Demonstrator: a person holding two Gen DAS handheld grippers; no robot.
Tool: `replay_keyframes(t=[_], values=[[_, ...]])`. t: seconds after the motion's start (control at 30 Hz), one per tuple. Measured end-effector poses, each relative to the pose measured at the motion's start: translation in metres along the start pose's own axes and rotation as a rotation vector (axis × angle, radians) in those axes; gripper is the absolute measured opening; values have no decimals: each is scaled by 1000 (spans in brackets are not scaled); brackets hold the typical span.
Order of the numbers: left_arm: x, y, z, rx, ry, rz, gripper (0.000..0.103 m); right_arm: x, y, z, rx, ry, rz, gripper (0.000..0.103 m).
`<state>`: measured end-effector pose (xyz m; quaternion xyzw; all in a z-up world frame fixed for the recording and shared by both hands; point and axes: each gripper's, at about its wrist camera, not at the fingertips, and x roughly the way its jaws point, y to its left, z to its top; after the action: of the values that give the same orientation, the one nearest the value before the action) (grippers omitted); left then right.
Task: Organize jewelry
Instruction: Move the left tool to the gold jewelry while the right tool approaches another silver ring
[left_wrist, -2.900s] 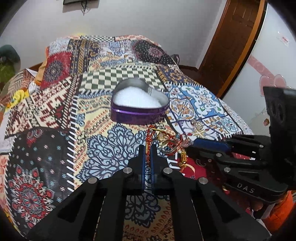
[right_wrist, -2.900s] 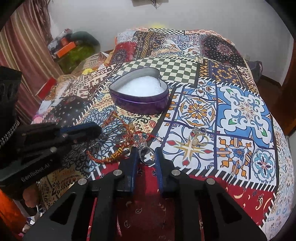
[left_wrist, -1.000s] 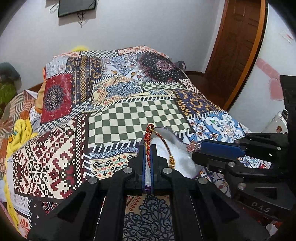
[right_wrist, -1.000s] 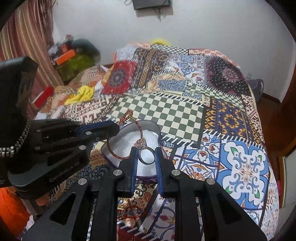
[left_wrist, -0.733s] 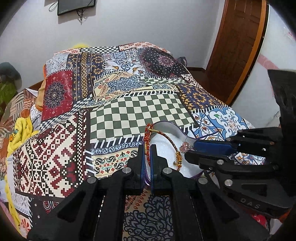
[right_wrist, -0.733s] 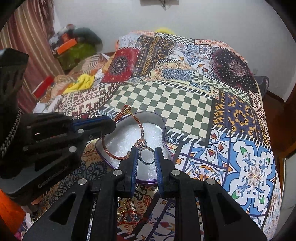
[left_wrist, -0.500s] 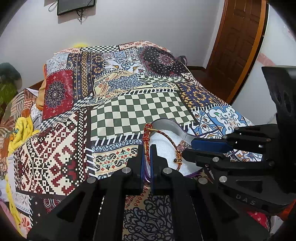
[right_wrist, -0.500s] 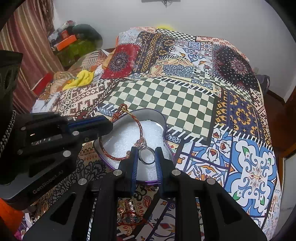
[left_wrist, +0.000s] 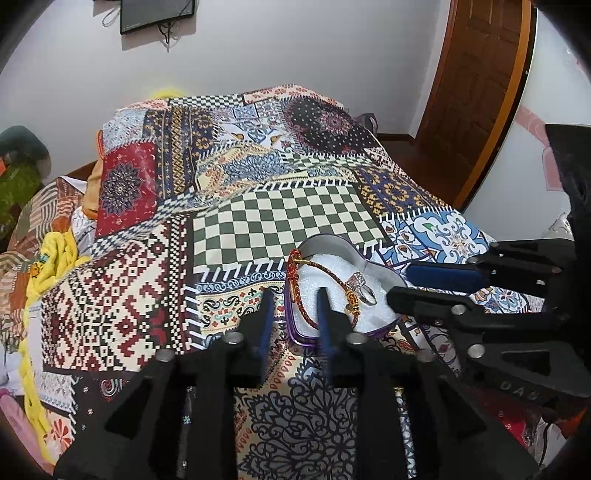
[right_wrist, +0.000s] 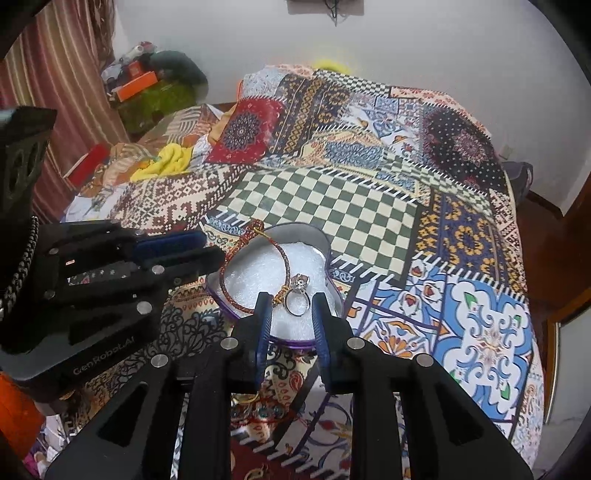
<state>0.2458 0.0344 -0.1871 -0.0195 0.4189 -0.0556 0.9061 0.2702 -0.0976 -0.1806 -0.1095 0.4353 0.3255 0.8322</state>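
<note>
A purple heart-shaped tin (left_wrist: 295, 334) with white foam inside sits on the patchwork bedspread; it also shows in the right wrist view (right_wrist: 325, 245). A red and gold braided bracelet (left_wrist: 300, 306) lies across the tin's left rim and foam, also seen in the right wrist view (right_wrist: 227, 280). A silver ring (left_wrist: 364, 290) with a stone rests on the foam beside the bracelet's gold clasp, and shows in the right wrist view (right_wrist: 297, 301). My left gripper (left_wrist: 294, 308) is open at the tin's near edge. My right gripper (right_wrist: 290, 310) is open, with the ring lying between its fingers.
The patchwork bedspread (left_wrist: 280, 218) covers the bed. More jewelry (right_wrist: 266, 410) lies on the spread below my right gripper. Yellow cloth (left_wrist: 55, 254) and clutter lie at the left. A wooden door (left_wrist: 476, 81) stands at the right.
Both grippers carried the bracelet and ring from the bedspread over to the tin, lowered them, and have now opened. The bracelet and ring lie released on the foam.
</note>
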Motion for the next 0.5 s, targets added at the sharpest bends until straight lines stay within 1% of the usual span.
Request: replay_keyframes(t=[0.03, 0.1, 0.17, 0.23, 0.3, 0.5], values=[[-3, 0, 0, -1, -8, 3, 36, -5, -1, -1, 1, -11, -7, 21], [-11, -1, 1, 0, -24, 5, 38, -13, 0, -1, 1, -25, -19, 23], [-18, -3, 2, 0, -32, 4, 39, -23, -2, -2, 1, -47, -32, 30], [-25, -4, 3, -1, -41, 7, 40, -33, -4, -4, 6, -74, -43, 45], [-31, -7, 4, -2, -48, 8, 41, -44, -8, -7, 16, -102, -62, 46], [-42, -14, 0, -5, -48, -5, 45, -65, -21, -15, 54, -131, -100, 46]])
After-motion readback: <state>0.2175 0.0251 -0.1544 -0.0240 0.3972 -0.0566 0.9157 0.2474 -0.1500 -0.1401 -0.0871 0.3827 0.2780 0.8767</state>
